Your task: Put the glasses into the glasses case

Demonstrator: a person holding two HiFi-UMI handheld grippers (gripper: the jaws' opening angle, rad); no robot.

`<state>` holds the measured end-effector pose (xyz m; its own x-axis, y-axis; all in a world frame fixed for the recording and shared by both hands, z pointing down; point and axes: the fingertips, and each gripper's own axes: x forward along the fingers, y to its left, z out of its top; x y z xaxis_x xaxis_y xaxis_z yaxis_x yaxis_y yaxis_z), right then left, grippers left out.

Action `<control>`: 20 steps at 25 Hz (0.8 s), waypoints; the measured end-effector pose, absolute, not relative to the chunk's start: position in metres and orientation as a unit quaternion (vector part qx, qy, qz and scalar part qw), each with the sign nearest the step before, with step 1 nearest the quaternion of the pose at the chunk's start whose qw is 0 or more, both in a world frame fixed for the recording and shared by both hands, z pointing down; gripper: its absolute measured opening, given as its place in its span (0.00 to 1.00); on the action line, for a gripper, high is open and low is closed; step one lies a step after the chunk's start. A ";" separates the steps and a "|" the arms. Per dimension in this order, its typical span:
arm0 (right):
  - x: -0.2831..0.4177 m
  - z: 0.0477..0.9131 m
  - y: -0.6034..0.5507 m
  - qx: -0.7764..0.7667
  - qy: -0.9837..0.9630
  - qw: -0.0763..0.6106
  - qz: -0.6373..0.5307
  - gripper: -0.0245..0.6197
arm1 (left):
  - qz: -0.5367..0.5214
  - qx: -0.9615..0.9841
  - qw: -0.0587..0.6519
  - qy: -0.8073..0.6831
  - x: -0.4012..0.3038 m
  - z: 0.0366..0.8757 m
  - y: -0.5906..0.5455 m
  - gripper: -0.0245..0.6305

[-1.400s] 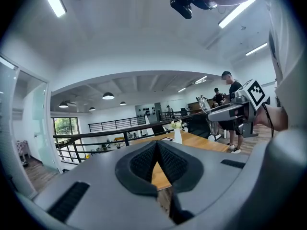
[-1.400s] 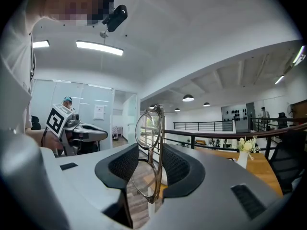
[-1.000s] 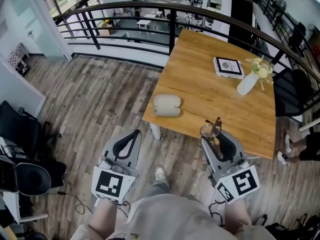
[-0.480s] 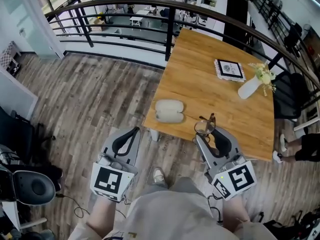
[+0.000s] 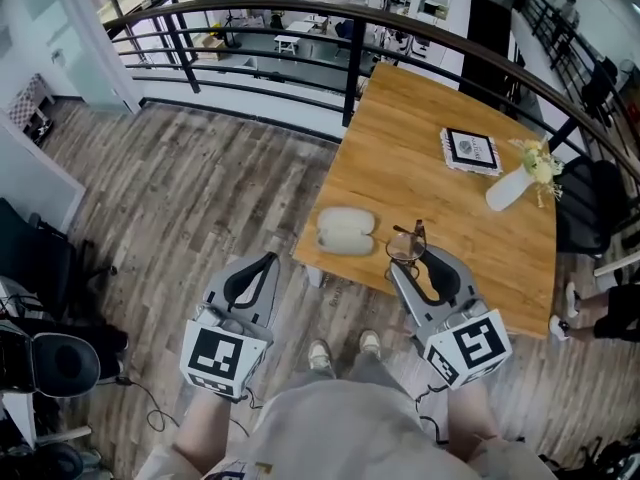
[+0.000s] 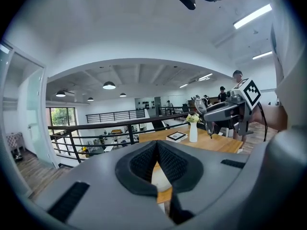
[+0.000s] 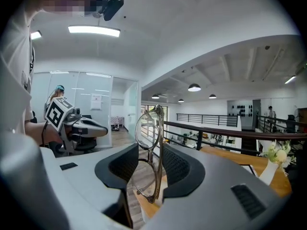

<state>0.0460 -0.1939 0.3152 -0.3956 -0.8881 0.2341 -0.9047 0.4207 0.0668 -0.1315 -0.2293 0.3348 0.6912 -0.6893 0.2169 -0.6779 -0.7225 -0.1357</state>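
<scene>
The glasses case (image 5: 345, 231), pale grey and closed, lies near the front left corner of the wooden table (image 5: 450, 208). My right gripper (image 5: 412, 264) is shut on the folded glasses (image 5: 407, 245), which stick up just right of the case, over the table's front edge. In the right gripper view the glasses (image 7: 147, 128) stand upright between the pads of that gripper (image 7: 146, 169). My left gripper (image 5: 268, 264) hangs over the floor left of the table, shut and holding nothing. The left gripper view shows its pads (image 6: 173, 163) meeting at the tips.
A white vase with flowers (image 5: 510, 188) and a framed card (image 5: 470, 150) sit at the table's far right. A dark railing (image 5: 300, 8) curves behind the table. An office chair (image 5: 60, 363) stands at the far left. A person's legs (image 5: 600, 308) show at the right edge.
Both grippers have come nearer the table with the person's step. The glasses, still gripped, now stand close beside the case instead of short of the table's edge.
</scene>
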 end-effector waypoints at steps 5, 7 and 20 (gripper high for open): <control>0.065 0.320 -0.218 0.523 -0.843 0.126 0.032 0.31 | -0.134 -0.914 0.020 0.383 -0.114 0.336 -0.241 0.06; 0.074 0.327 -0.231 0.520 -0.844 0.130 0.036 0.31 | -0.135 -0.910 0.015 0.393 -0.108 0.337 -0.250 0.06; 0.080 0.407 -0.315 0.391 -0.887 0.243 0.034 0.31 | -0.181 -0.874 0.016 0.451 -0.073 0.363 -0.298 0.06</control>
<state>0.0798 -0.3149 0.4066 -0.5765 -0.6765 0.4583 -0.7098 0.6924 0.1292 -0.0731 -0.2979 0.3634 0.5277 -0.7936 0.3030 -0.7823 -0.5930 -0.1908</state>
